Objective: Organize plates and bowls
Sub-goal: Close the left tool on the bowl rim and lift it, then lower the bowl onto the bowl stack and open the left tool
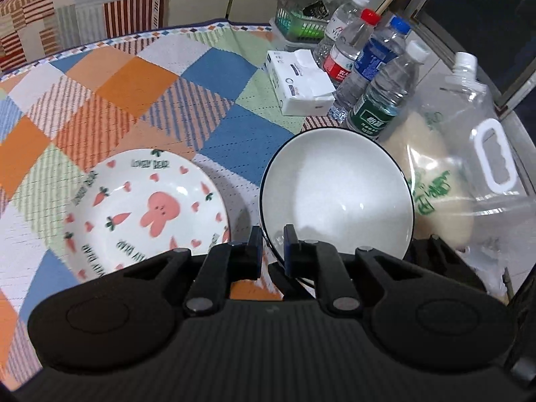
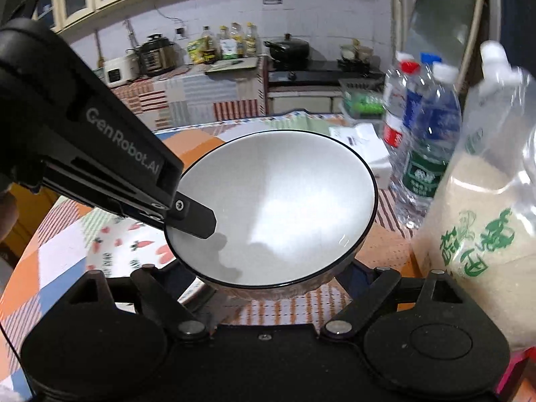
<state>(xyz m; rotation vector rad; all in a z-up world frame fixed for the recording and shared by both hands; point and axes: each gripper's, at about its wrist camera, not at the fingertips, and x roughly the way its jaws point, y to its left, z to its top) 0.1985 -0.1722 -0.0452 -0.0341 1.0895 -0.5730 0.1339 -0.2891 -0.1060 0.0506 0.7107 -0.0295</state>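
While its two black fingers pinch the near rim of a white bowl [image 1: 335, 197] with a thin dark edge, one pad inside and one outside, the left gripper [image 1: 272, 244] holds the bowl tilted, its far rim higher than the near; the arm's black housing, seen from the right wrist, bears the words "GenRobot.AI".

Below the bowl in the right-wrist view, the right gripper [image 2: 268, 279] has its linkage arms spread wide; its fingertips are hidden behind the bowl, so whether it grips anything cannot be told.

Left of the bowl a white plate [image 1: 147, 207] lies flat on the patchwork tablecloth [image 1: 134, 93], printed with a pink rabbit, carrots, hearts and the words "LOVELY BEAR"; right of the bowl stands a clear handled bag of rice [image 1: 445, 181] with green characters, blurred.

Beyond the bowl is a cluster of water bottles [image 1: 378, 77]: nearest a green-labelled one with a white cap, then blue-capped, red-capped and white-capped ones, their labels too small to read; just left of them a white tissue pack [image 1: 301, 83]; behind them a green basket [image 1: 298, 21].

Farthest from the bowl, in the right-wrist view, a counter carries a pressure cooker [image 2: 156, 54], oil bottles [image 2: 231, 43] and a black wok [image 2: 288, 48].
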